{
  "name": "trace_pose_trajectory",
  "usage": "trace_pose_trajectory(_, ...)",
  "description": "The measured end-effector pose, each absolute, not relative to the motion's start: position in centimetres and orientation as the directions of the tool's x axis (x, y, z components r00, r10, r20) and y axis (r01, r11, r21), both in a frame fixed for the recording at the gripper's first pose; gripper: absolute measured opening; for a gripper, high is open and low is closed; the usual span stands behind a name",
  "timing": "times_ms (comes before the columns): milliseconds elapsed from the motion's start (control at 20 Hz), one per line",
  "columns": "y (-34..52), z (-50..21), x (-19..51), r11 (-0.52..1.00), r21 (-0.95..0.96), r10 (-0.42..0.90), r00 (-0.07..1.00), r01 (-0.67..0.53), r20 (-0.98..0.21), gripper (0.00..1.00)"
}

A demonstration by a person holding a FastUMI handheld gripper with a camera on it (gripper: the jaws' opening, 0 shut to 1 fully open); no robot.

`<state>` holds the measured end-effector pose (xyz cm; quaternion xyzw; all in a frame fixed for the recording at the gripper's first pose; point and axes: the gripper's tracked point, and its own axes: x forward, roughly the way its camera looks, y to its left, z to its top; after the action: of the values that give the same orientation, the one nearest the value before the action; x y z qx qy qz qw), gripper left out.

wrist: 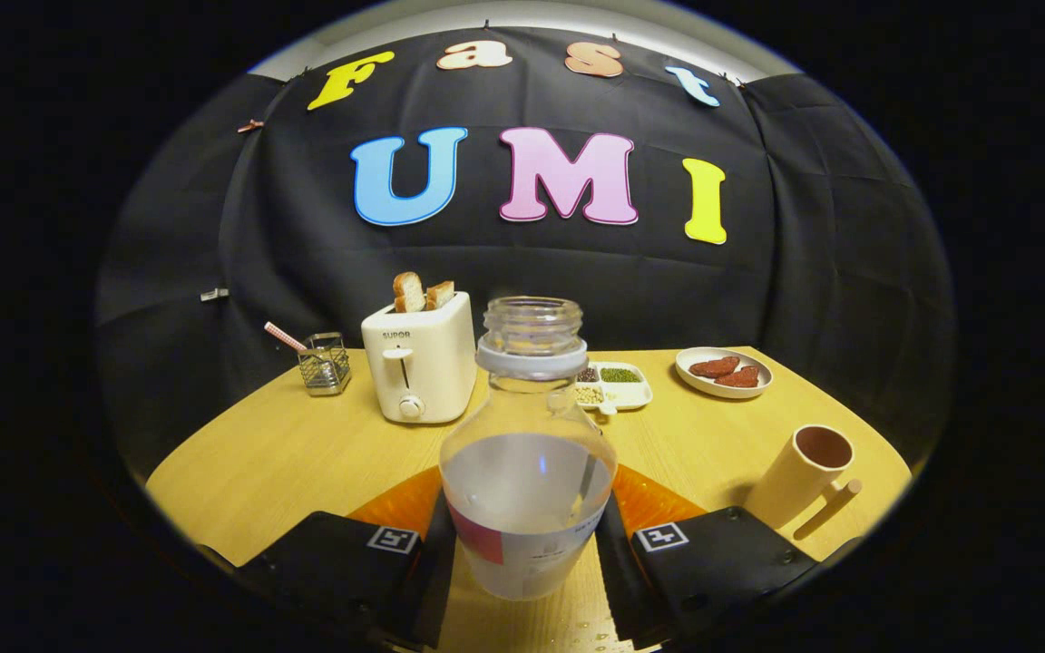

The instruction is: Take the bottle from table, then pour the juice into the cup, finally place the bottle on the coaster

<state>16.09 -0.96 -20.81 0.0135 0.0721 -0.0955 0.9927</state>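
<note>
A clear, uncapped bottle point(527, 472), about half full of pale liquid, stands upright between my fingers. My gripper point(527, 544) is shut on its lower body, one finger pressing on each side. An orange coaster point(395, 503) lies on the table just behind and under the bottle, showing on both sides of it. I cannot tell whether the bottle rests on it or hangs just above it. A beige cup point(804, 472) with a straight handle stands to the right of my right finger, upright, its inside dark.
Beyond the bottle stand a white toaster point(421, 367) with two bread slices, a wire holder point(323, 363) to its left, a divided dish of beans point(615, 385) and an oval plate point(724, 372) of red pieces. The wooden table point(259, 453) curves off at both sides.
</note>
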Motion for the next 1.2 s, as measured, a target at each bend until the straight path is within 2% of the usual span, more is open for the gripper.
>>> trace_pose_trajectory(250, -2.8, -17.9, 14.8, 0.981, 0.113, -0.143, 0.981, 0.159, -0.135, 0.71)
trace_pose_trajectory(500, -3.3, -16.4, 14.4, 0.911, 0.400, -0.043, 0.987, 0.102, -0.155, 0.71)
trace_pose_trajectory(700, -5.4, -15.9, 14.3, 0.793, 0.597, -0.019, 0.983, 0.126, -0.182, 0.71)
trace_pose_trajectory(1200, -11.5, -17.2, 15.8, 0.418, 0.872, -0.065, 0.966, 0.254, -0.250, 0.71)
